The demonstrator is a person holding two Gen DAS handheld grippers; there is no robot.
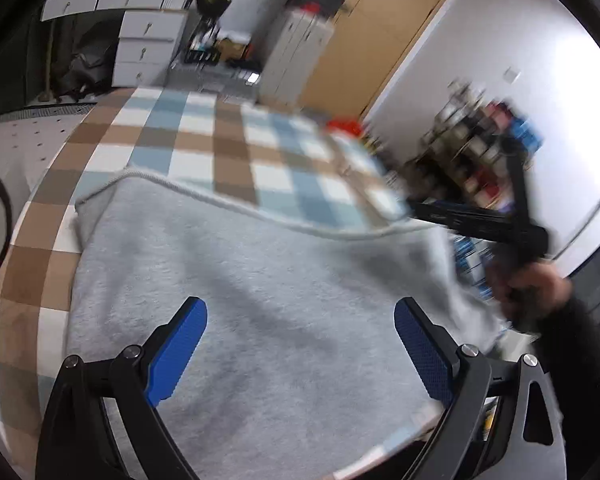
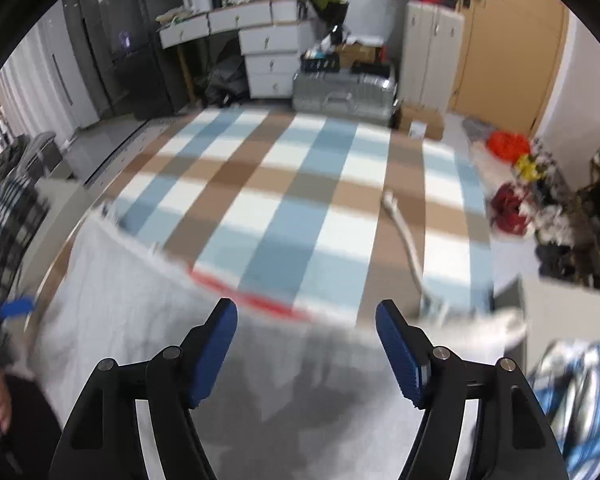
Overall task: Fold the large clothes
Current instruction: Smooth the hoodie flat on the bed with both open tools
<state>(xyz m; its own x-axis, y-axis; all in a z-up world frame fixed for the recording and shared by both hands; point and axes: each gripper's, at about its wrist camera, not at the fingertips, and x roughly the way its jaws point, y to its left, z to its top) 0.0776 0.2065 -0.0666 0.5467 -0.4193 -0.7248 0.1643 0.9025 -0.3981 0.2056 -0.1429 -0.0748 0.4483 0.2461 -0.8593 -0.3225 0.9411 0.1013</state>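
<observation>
Right now both of my grippers hang over the grey garment [image 1: 236, 304], which lies spread on the checked blanket [image 1: 204, 140] of blue, white and brown squares. My left gripper [image 1: 300, 344] has its blue-padded jaws spread wide, with nothing between them but the grey fleece below; I cannot tell whether the pads touch the cloth. My right gripper [image 2: 306, 344] is likewise wide apart and holds nothing. From the right wrist view the garment [image 2: 148, 304] shows a red strip [image 2: 252, 298] along its far edge, just ahead of my right jaws, and a pale cord [image 2: 404, 232] trails from the garment's far edge out across the blanket [image 2: 300, 184]. In the left wrist view the garment's far hem runs as a thick rolled edge across the blanket. Beside the garment's right side in that view, my right hand [image 1: 536, 288] grips its black tool, badly blurred. Beyond the blanket stand white drawers [image 2: 268, 52], a silver suitcase [image 2: 340, 92] and a wooden door [image 2: 512, 52]. Much of both views is smeared.
</observation>
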